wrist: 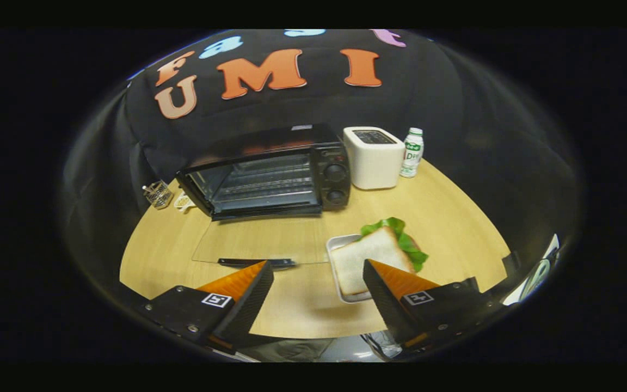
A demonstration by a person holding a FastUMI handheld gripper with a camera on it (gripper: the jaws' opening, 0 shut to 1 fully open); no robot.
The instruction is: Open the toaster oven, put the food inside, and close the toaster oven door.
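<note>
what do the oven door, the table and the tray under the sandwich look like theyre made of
Oven door: clear glass with a dark handle; the table grain shows through it as it lies open. Table: light wood or wood-look laminate, matte, faint grain. Tray: pale with a soft sheen, probably metal or plastic; hard to tell. It holds the sandwich, just ahead of the open gripper.
</note>
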